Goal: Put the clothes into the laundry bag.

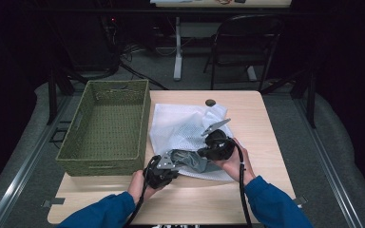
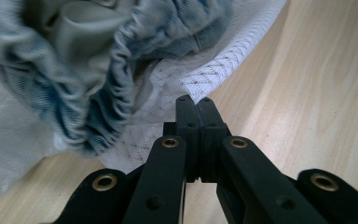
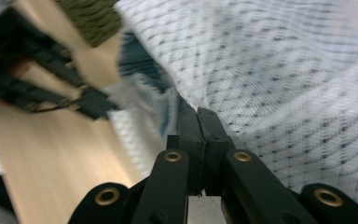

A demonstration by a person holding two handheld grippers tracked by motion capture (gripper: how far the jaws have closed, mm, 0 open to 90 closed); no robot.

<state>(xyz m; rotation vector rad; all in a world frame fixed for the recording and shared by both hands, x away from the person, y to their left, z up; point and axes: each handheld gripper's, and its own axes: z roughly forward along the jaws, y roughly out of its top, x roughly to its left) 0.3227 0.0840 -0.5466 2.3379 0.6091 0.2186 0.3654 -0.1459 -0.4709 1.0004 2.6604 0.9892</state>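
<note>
in white mesh bag point(image 1: 180, 126), blue-grey garment point(image 1: 190, 160)

A wooden table point(image 1: 266, 137) carries a green basket point(image 1: 105, 126) and a white mesh bag point(image 1: 180, 128).

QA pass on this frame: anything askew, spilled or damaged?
No damage or spill. The white mesh bag lies crumpled and askew on the table, a blue-grey garment bunched at its near edge. The green basket sits straight.

— What lies on the pale wooden table point(image 1: 266, 142)?
— A white mesh laundry bag point(image 1: 180, 128) beside a green woven basket point(image 1: 107, 126); both black grippers, left point(image 1: 164, 170) and right point(image 1: 209, 151), meet at grey-blue cloth point(image 1: 190, 160).
</note>
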